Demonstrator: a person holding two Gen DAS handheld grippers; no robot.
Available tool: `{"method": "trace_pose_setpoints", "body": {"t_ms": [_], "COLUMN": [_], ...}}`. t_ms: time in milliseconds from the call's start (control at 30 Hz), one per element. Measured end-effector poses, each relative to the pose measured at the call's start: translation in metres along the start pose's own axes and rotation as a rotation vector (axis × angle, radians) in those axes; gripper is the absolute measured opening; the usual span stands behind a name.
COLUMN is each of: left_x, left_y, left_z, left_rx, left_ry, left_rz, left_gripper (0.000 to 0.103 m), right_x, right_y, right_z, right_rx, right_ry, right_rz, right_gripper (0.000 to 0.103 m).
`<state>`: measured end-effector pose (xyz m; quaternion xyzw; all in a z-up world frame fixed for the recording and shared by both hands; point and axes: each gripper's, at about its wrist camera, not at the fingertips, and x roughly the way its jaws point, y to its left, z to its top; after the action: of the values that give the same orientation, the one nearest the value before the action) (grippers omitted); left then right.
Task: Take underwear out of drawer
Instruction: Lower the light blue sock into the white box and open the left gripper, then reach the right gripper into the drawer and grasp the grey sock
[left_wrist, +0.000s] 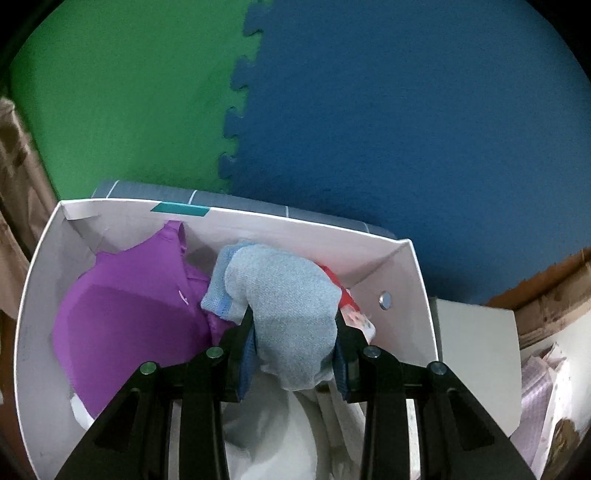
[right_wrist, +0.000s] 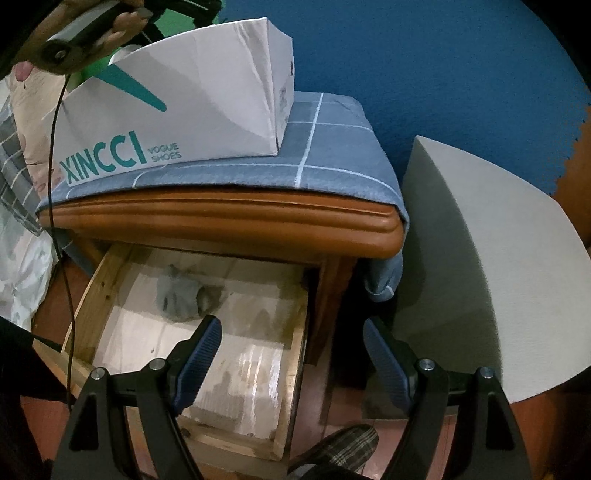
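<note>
Underwear, a light blue knit piece (left_wrist: 291, 314), is clamped between the left tongs (left_wrist: 295, 332), held over the open white cardboard shoebox (left_wrist: 37, 295). All positions below relative to that shoebox

- Inside the shoebox: purple padded bra (left_wrist: 129, 314) on the side away from the metal rivet (left_wrist: 385, 300), white fabric (left_wrist: 280, 424) under the held piece, a red-and-white printed item (left_wrist: 351, 306) just beside the rivet wall
- Shoebox (right_wrist: 207, 99) carries teal "XINCCI VOGUE SHOES" lettering and sits on a blue checked cloth (right_wrist: 325, 147) covering the top of a brown wooden nightstand (right_wrist: 258, 221), serving as the table
- Below the shoebox: open pale wooden drawer (right_wrist: 295, 350), lined with clear plastic; a grey crumpled garment (right_wrist: 181, 295) lies toward its back
- Right tongs (right_wrist: 291, 354) hang over the drawer's front corner, fingers spread wide, nothing between them
- Left hand (right_wrist: 122, 22) with its tool handle shows just above the shoebox rim
- Behind the shoebox: green foam mat (left_wrist: 129, 92) joined to blue foam mat (left_wrist: 406, 129) by puzzle edges
- Beside the nightstand, opposite side from the lettering: grey flat panel (right_wrist: 480, 258)
- Plaid slipper (right_wrist: 343, 446) on the floor below the drawer
</note>
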<state>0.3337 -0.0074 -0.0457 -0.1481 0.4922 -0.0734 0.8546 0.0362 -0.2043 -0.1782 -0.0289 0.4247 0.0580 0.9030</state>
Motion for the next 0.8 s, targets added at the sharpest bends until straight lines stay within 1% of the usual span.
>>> {"method": "trace_pose_setpoints", "body": {"t_ms": [67, 167, 200, 233, 300, 333, 400, 433, 533, 567, 633, 667, 700, 733, 800], "left_x": [0.005, 0.015, 0.015, 0.012, 0.004, -0.002, -0.019, -0.034, -0.086, -0.11, -0.162, -0.186, -0.214, -0.223, -0.249], "left_y": [0.001, 0.004, 0.004, 0.004, 0.006, 0.006, 0.009, 0.011, 0.018, 0.024, 0.043, 0.055, 0.073, 0.084, 0.119], "left_z": [0.003, 0.006, 0.006, 0.004, 0.001, 0.0, -0.003, -0.007, -0.022, -0.034, -0.066, -0.086, -0.114, -0.127, -0.172], "left_rx": [-0.012, -0.017, -0.015, -0.01, -0.019, -0.025, -0.023, -0.018, 0.041, 0.068, 0.128, 0.162, 0.217, 0.242, 0.286], "left_ry": [0.015, 0.035, 0.031, 0.02, -0.014, -0.031, -0.043, -0.067, -0.15, -0.2, -0.316, -0.381, -0.454, -0.491, -0.603], "left_rz": [0.002, 0.022, 0.051, 0.05, 0.037, 0.034, -0.028, -0.059, -0.128, -0.163, -0.217, -0.235, -0.238, -0.225, -0.162], "left_gripper": [0.032, 0.043, 0.06, 0.081, 0.094, 0.094, 0.094, 0.094, 0.095, 0.095, 0.103, 0.102, 0.103, 0.103, 0.103], "right_x": [0.0, 0.0, 0.0, 0.0, 0.0, 0.001, 0.003, 0.004, 0.009, 0.011, 0.013, 0.015, 0.017, 0.019, 0.024], "right_y": [0.003, 0.007, 0.008, 0.01, 0.014, 0.016, 0.02, 0.023, 0.037, 0.042, 0.051, 0.056, 0.061, 0.066, 0.078], "right_z": [0.0, 0.001, 0.001, 0.0, 0.0, -0.001, -0.002, -0.004, -0.008, -0.01, -0.014, -0.016, -0.017, -0.017, -0.017], "right_rx": [-0.009, -0.029, -0.038, -0.048, -0.071, -0.081, -0.104, -0.115, -0.18, -0.206, -0.24, -0.255, -0.266, -0.275, -0.303], "right_ry": [0.003, 0.002, 0.002, 0.0, -0.001, 0.001, 0.013, 0.023, 0.058, 0.069, 0.092, 0.11, 0.131, 0.152, 0.185], "right_rz": [0.0, 0.003, 0.006, 0.011, 0.027, 0.034, 0.051, 0.064, 0.103, 0.118, 0.158, 0.194, 0.232, 0.265, 0.321], "right_gripper": [0.081, 0.081, 0.081, 0.081, 0.081, 0.081, 0.081, 0.081, 0.081, 0.081, 0.081, 0.081, 0.081, 0.081, 0.081]}}
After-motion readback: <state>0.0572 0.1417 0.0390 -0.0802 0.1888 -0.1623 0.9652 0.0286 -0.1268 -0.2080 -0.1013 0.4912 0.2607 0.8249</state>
